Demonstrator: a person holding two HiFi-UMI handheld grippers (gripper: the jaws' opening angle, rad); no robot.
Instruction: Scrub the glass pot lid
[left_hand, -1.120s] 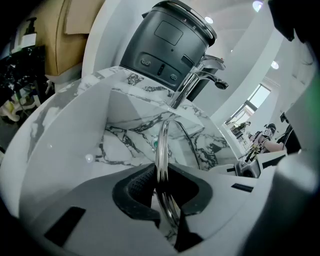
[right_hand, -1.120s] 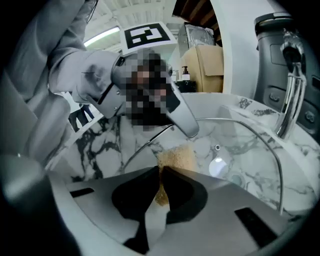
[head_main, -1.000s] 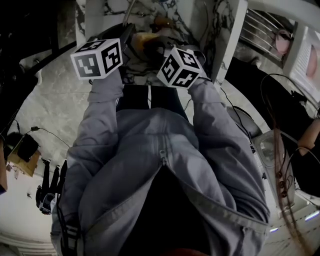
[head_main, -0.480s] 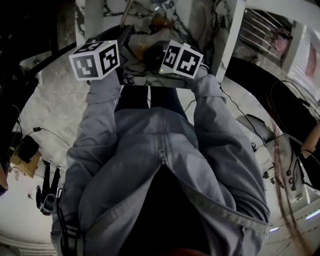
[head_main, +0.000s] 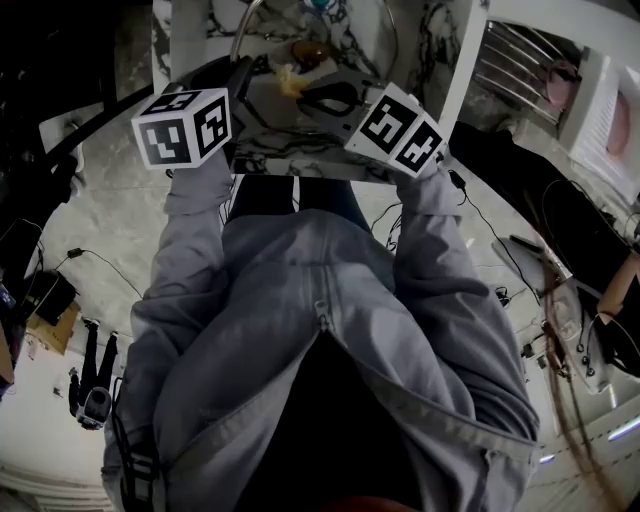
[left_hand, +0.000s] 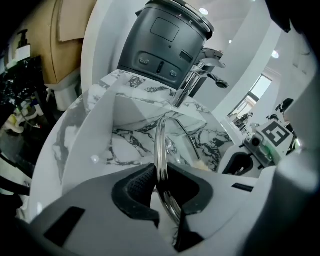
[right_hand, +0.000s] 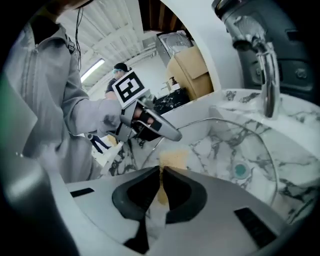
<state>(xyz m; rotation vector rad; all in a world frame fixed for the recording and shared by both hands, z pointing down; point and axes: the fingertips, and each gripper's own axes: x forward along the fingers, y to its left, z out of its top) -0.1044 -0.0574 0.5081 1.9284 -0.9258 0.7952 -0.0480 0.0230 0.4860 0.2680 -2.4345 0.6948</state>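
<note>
Left tongs have their jaws closed most of the way onto the metal rim of the glass lid. The dark pads press on either side of the rim, so the lid is held. Right tongs have their jaws all but together, with a thin fold of yellow sponge pinched between the pads.

Remaining items, largest first:

1. A person in a grey jacket stands at the near edge of the sink, both sleeves reaching over it. Each hand carries a set of tongs with its marker cube.

2. A dark grey machine stands at the far edge of the sink, behind the tap. A brown cardboard box stands off to the left of it.

3. The sink is white with dark marble veining on its rim and inside its bowl.

4. The lid is over the bowl, raised on edge rather than lying flat. The left tongs grip the part of its rim nearest the person. In the right gripper view the clear pane spreads across the bowl, and the veining shows through it.

5. The chrome tap rises from the far edge and curves over the bowl, beyond the lid.

6. The sponge sits at the lower near part of the pane, just below the left tongs. It appears to rest against the glass, though contact cannot be confirmed.

7. A small green drain lies at the bottom of the bowl and is seen through the pane.
</note>
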